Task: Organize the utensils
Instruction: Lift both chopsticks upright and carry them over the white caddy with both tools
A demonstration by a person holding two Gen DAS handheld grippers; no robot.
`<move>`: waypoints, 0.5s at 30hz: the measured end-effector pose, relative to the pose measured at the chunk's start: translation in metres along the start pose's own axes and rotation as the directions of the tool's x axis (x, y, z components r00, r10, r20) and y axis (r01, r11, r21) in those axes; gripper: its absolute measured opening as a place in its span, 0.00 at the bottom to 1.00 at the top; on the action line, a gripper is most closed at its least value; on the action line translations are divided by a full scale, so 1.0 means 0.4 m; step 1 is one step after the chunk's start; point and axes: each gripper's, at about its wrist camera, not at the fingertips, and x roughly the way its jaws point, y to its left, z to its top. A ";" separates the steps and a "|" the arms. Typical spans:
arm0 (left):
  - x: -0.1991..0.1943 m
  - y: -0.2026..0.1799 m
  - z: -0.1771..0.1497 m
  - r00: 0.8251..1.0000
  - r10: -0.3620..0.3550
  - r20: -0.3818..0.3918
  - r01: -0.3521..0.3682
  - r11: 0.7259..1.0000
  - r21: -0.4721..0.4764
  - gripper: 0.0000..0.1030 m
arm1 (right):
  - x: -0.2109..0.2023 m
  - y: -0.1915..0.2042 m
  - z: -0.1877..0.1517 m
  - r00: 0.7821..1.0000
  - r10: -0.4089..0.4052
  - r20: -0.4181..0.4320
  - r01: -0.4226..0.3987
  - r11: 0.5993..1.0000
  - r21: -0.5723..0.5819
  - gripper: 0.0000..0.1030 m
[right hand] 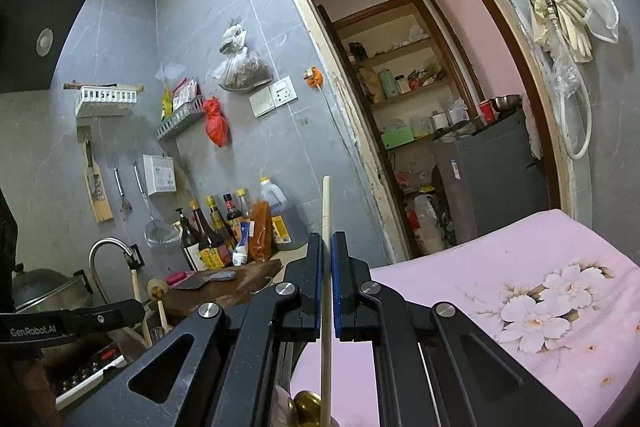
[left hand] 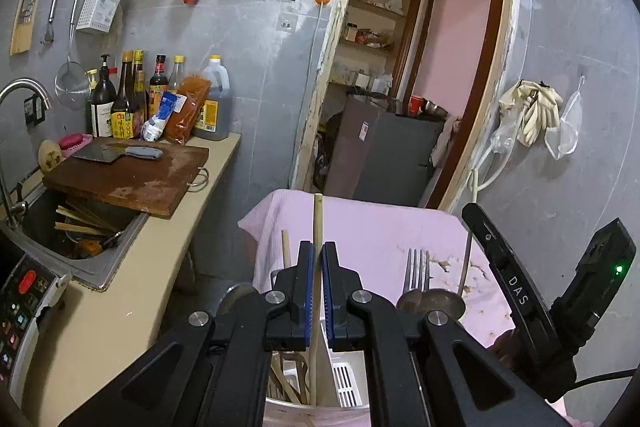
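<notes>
My left gripper [left hand: 319, 247] is shut on a wooden chopstick [left hand: 318, 215]. It stands upright between the blue pads, and its lower end reaches into a utensil holder [left hand: 346, 383] below. A fork [left hand: 418, 267], a spoon [left hand: 440, 303] and another chopstick [left hand: 286, 251] also stand in the holder, over a pink cloth [left hand: 380, 227]. My right gripper [right hand: 327, 237] is shut on a pale chopstick [right hand: 326, 199] that points up. A brass-coloured utensil [right hand: 306, 401] shows beneath it. Part of the left gripper's body [right hand: 80, 319] shows at the left of the right wrist view.
A counter on the left holds a sink [left hand: 100, 267] with several chopsticks, a cutting board [left hand: 132, 183] with a cleaver [left hand: 120, 153], and sauce bottles [left hand: 132, 99]. An appliance panel [left hand: 24, 303] sits at the lower left. A doorway [left hand: 400, 87] opens behind the pink-covered table.
</notes>
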 end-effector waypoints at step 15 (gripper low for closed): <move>0.002 -0.003 -0.021 1.000 0.011 -0.020 -0.012 1.000 -0.012 0.05 | -0.016 -0.002 -0.012 0.998 0.032 -0.048 -0.033 0.999 -0.029 0.05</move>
